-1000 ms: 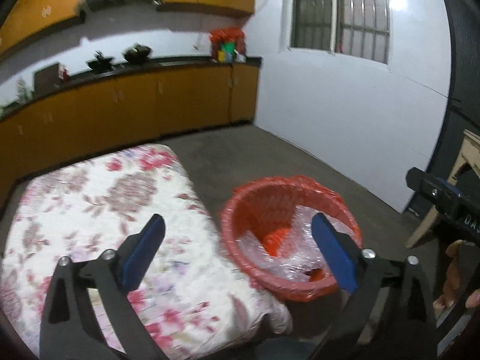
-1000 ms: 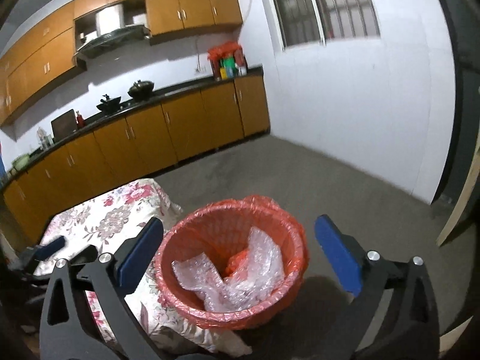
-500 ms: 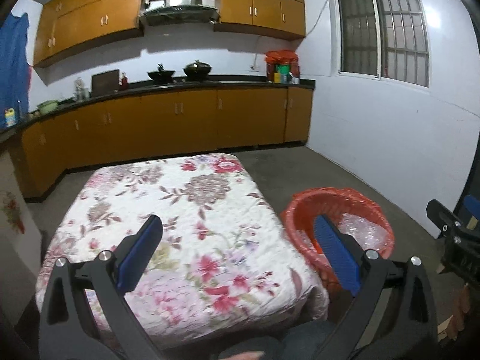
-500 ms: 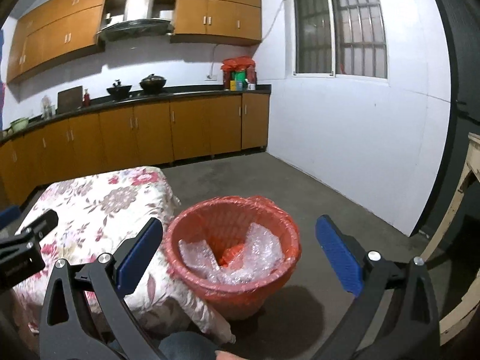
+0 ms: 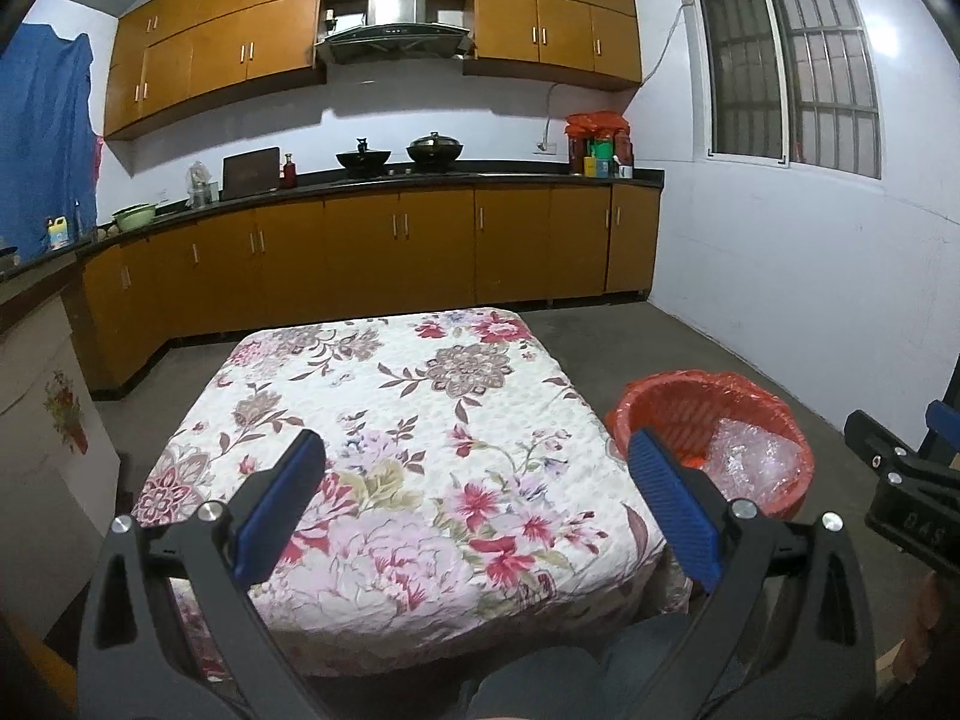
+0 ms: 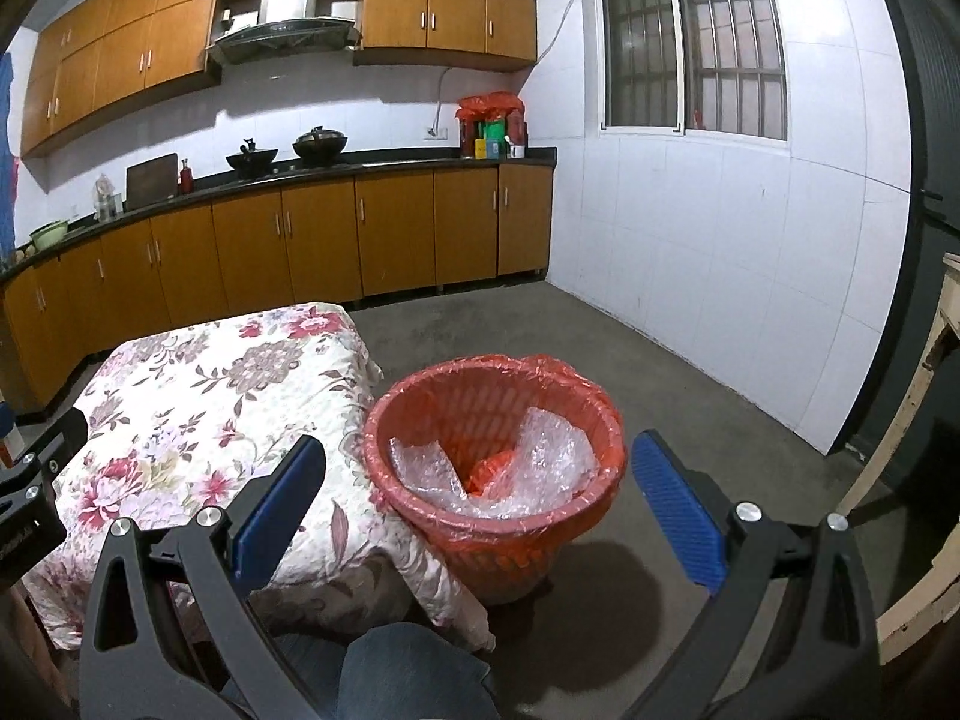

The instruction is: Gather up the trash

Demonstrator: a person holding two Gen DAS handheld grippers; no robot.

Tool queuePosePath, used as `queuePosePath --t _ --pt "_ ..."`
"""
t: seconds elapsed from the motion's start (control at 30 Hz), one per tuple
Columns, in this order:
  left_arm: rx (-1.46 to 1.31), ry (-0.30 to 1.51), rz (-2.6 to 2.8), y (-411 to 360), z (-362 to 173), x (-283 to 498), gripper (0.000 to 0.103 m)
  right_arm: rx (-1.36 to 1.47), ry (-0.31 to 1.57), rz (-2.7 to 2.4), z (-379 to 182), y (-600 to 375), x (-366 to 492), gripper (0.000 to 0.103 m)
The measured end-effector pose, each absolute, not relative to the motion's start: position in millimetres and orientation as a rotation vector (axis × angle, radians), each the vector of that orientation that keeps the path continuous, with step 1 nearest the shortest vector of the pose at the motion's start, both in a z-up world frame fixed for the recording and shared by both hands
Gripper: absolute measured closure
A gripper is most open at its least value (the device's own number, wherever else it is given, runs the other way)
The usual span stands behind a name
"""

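Note:
A red trash basket [image 6: 420, 420] lined with a red bag stands on the floor at the table's right corner; it also shows in the left wrist view [image 5: 672, 396]. Crumpled bubble wrap [image 6: 546, 450] and a red scrap lie inside it. My left gripper [image 5: 474, 480] is open and empty, held above the near edge of the floral-cloth table [image 5: 390, 420]. My right gripper [image 6: 474, 480] is open and empty, held in front of the basket and slightly above it. I see no loose trash on the cloth.
Wooden kitchen cabinets [image 5: 390, 252] with pots on a dark counter line the far wall. A white tiled wall with a barred window [image 6: 690, 48] is on the right. A pale wooden frame [image 6: 924, 420] stands at far right. The person's knee [image 6: 408, 672] is below the grippers.
Both grippers have pulled back and up from the basket. The left one has swung left so it now faces the table. Both stay open and empty.

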State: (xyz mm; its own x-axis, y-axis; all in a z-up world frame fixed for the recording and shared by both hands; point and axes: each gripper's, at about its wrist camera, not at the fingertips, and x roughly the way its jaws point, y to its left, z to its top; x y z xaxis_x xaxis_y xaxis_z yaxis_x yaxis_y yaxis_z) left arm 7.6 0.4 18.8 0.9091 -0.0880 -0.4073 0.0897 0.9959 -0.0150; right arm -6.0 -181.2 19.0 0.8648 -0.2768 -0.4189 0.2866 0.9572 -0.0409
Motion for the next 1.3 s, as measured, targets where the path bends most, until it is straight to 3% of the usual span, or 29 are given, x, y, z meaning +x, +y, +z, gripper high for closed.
queuePosePath --t 1.3 --pt "-0.024 0.459 -0.039 14 5 -10 0.004 0.037 0.491 -0.299 3 -174 -12 0.002"
